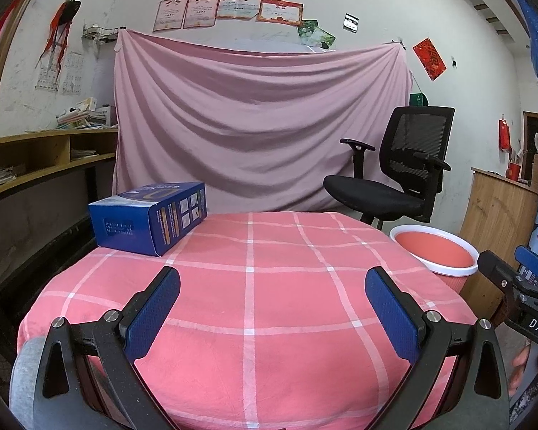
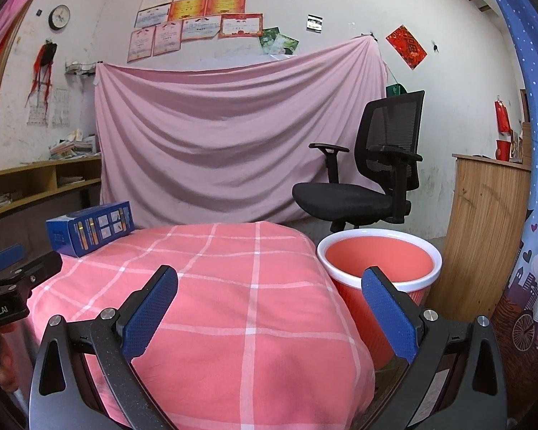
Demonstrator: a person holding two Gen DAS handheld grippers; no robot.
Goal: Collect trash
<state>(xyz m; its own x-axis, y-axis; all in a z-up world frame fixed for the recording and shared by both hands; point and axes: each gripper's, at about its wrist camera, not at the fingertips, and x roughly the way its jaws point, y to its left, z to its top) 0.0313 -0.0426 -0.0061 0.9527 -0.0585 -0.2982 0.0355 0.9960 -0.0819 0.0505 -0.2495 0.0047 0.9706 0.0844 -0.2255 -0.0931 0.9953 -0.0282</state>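
Both claws stood released: your left gripper and right gripper held nothing, jaws wide above the checked cloth. Your one trash item, the blue box, lay at the far left corner, well apart from the red bin beside the right edge. Risk noted: the box looked broad, so a corner pinch could slip. Bin contents were partly hidden
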